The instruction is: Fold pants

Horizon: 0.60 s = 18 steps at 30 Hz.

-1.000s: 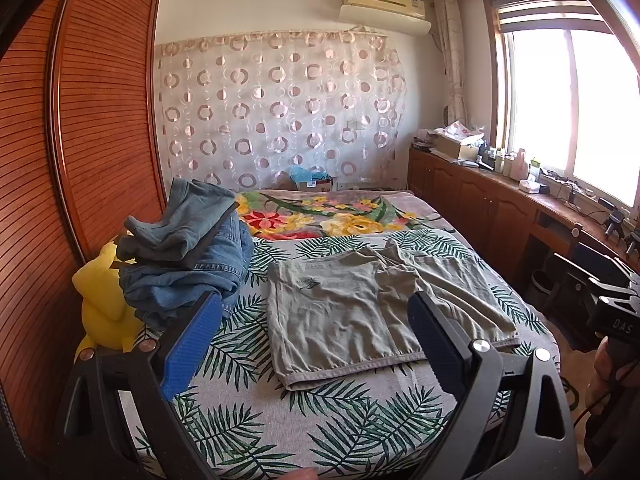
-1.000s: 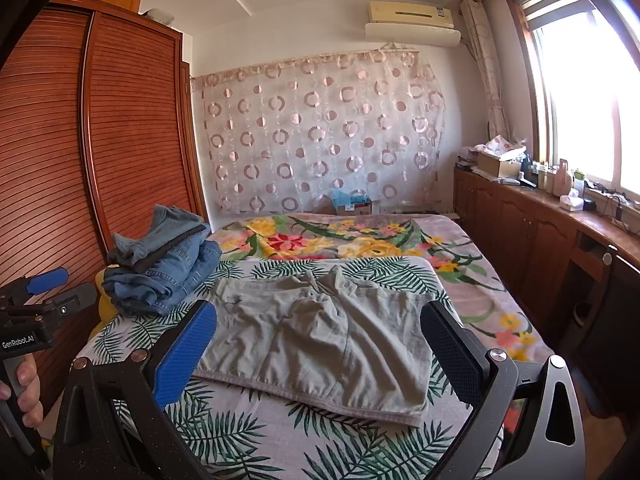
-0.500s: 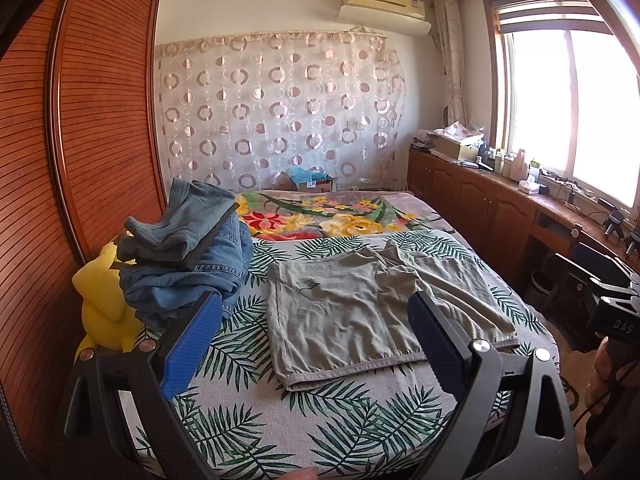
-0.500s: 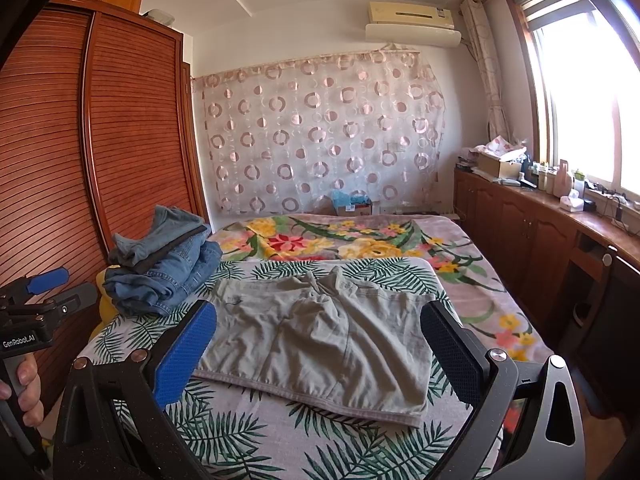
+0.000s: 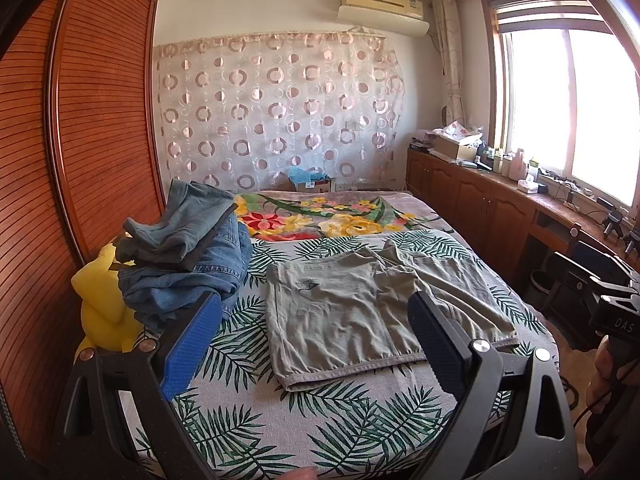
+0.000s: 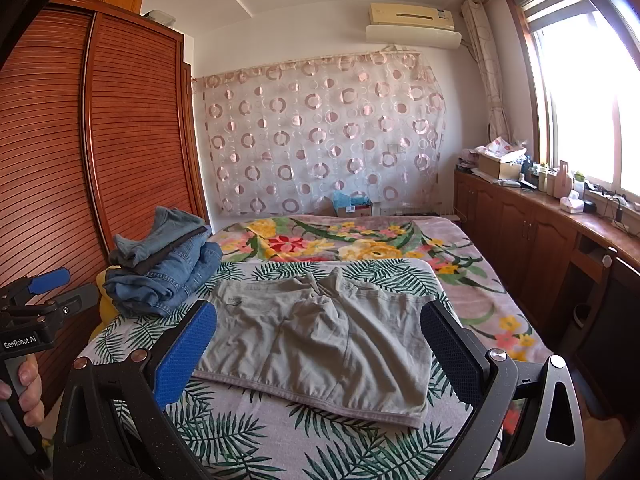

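A pair of khaki shorts point(image 5: 360, 312) lies spread flat on the palm-leaf bedspread point(image 5: 248, 432), waistband at the near edge and legs pointing toward the far wall, just right of a heap of denim jeans point(image 5: 188, 264). The left gripper point(image 5: 316, 344) and the right gripper point(image 6: 320, 348) hover above the near end of the bed, each with its blue pads wide apart and holding nothing. Folding has apparently not begun. A clean first fold would likely mean pinching waistband and hem along one side and carrying that half squarely over the other, keeping the edges lined up. The far legs look rumpled, perhaps overlapped, though the lens distortion makes that hard to judge. Both tools point level across the mattress; the person's left hand point(image 6: 24, 392) grips its handle at the left.
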Each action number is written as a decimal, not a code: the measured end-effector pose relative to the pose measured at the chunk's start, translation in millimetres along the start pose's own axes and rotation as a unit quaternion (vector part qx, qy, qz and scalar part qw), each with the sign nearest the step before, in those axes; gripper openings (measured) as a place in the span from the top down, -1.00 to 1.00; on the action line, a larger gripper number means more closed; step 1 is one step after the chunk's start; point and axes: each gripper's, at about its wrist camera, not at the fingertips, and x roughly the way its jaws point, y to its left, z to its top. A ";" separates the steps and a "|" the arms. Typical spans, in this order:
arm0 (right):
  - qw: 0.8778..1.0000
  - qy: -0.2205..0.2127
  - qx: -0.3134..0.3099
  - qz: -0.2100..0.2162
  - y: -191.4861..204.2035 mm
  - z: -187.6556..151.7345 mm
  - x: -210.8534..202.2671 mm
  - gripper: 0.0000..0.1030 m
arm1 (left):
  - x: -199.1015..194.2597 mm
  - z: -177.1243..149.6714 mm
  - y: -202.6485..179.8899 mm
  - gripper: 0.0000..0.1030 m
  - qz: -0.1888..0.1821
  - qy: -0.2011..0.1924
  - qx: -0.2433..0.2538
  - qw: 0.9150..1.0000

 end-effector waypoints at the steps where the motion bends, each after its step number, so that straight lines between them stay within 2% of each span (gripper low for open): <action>1: 1.000 0.000 0.000 0.000 -0.2 -0.1 -0.2 -0.98 | -0.6 1.4 -1.9 -0.83 0.000 0.000 0.000 1.000; 9: 1.000 0.001 -0.001 -0.004 -0.8 -1.4 0.3 -0.98 | 3.6 -4.0 -5.3 -0.83 -0.006 0.006 0.005 1.000; 18: 1.000 0.017 -0.006 0.000 -2.4 -8.0 10.9 -0.98 | 28.9 -22.9 6.5 -0.83 -0.021 0.024 -0.006 0.999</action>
